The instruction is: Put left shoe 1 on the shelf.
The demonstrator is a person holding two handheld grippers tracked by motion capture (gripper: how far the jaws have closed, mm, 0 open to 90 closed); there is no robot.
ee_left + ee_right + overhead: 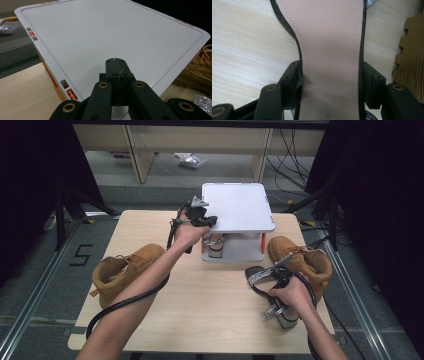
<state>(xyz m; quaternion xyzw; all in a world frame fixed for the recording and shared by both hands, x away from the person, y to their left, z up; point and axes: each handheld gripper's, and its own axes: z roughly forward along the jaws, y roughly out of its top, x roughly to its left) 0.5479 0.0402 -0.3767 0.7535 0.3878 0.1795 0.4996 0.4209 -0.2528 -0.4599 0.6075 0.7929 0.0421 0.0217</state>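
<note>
A black high-heeled sandal [260, 279] with a beige insole [329, 50] and a glittering silver strap was seen just in front of the white two-tier rack [239, 207], toward its right side. Its insole was clamped at the waist between the jaws of the right gripper [329, 85]. The left gripper [117, 68] was held over the rack's top near its front left corner, jaws pressed together on nothing. A tan boot [305, 257] was set right of the rack, another [125, 270] to its front left.
</note>
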